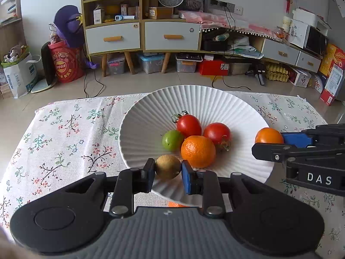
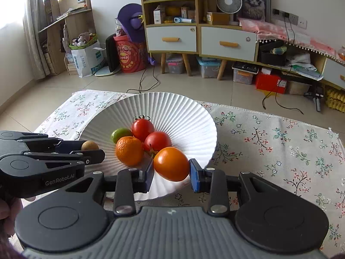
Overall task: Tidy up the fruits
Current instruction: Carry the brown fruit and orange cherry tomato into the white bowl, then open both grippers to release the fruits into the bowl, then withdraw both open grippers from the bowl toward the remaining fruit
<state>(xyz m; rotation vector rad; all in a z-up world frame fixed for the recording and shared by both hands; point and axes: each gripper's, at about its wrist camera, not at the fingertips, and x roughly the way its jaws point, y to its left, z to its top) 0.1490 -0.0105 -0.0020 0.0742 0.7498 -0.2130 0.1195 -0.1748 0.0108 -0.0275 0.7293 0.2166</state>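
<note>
- plate (image 1: 194,101): 1 — white, ribbed
- red tomatoes: 2 (image 1: 189,125) (image 1: 217,133)
- orange tomato (image 2: 171,163): 1
- mandarin (image 1: 198,151): 1
- green fruit (image 1: 172,139): 1 (small, round)
- brown fruit (image 1: 168,166): 1 — kiwi-like
- grippers: 2, left gripper (image 1: 168,172) and right gripper (image 2: 171,172)
- floral cloth (image 1: 64,133): 1

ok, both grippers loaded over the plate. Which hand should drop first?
Left, marginally. Its brown fruit in the left gripper hangs over bare plate; the right gripper's orange tomato crowds the pile.
</note>
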